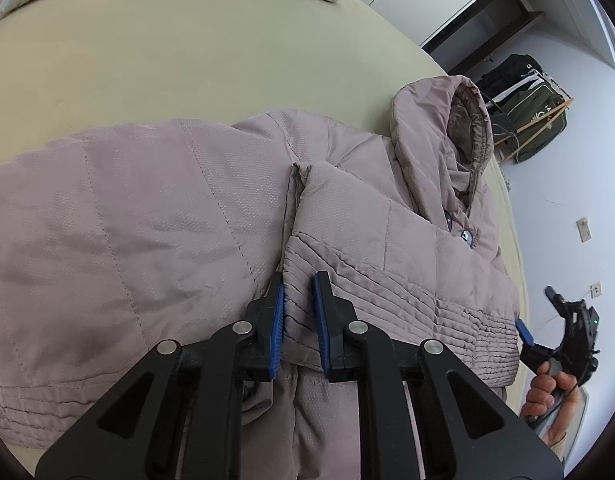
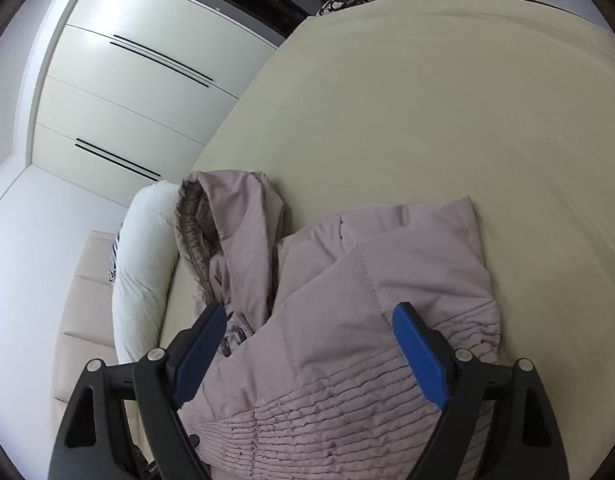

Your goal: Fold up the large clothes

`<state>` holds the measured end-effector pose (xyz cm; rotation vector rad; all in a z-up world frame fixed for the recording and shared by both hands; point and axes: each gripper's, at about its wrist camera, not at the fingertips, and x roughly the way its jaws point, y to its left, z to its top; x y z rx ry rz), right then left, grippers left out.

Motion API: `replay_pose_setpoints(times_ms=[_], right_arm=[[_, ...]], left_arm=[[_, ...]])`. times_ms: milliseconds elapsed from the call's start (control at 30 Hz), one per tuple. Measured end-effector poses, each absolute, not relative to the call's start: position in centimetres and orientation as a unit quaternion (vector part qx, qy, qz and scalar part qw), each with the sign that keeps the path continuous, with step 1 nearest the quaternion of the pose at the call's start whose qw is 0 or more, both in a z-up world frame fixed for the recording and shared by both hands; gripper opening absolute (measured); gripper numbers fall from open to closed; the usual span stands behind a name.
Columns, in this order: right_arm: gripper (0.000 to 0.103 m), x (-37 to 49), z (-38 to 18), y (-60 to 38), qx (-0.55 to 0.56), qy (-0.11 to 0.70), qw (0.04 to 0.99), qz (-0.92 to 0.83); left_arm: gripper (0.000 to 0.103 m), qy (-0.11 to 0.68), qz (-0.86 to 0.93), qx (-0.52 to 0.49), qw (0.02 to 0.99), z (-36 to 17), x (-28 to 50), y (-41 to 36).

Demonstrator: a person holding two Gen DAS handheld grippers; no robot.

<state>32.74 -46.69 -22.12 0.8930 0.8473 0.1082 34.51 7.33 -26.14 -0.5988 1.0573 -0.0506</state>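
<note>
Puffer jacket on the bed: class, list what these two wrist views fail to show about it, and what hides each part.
- Left wrist view: the puffer jacket's lower hem is cut off by the picture's edge and the left gripper.
- Right wrist view: the nearest ribbed cuff runs under the right gripper.
- Both views: the jacket's underside is hidden against the bed.

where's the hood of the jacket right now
The hood lies on the bed at the jacket's far right end in the left wrist view; in the right wrist view it sits beside the white pillow.
</note>
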Motion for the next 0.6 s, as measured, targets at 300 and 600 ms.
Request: replay_pose_setpoints(times_ms=[300, 600], right_arm=[[0.088, 31.6, -22.5, -46.6, 0.394, 0.396, 0.829, 0.034], [0.09, 23.9, -17.9, -39.4, 0.389, 0.386, 0.826, 0.134]], left_arm=[[0.026, 0.472, -0.034, -0.313, 0.823, -24.2, 31.1, 11.6], [0.03, 0.395, 0.071, -0.418, 0.815, -21.7, 14.0, 23.5]])
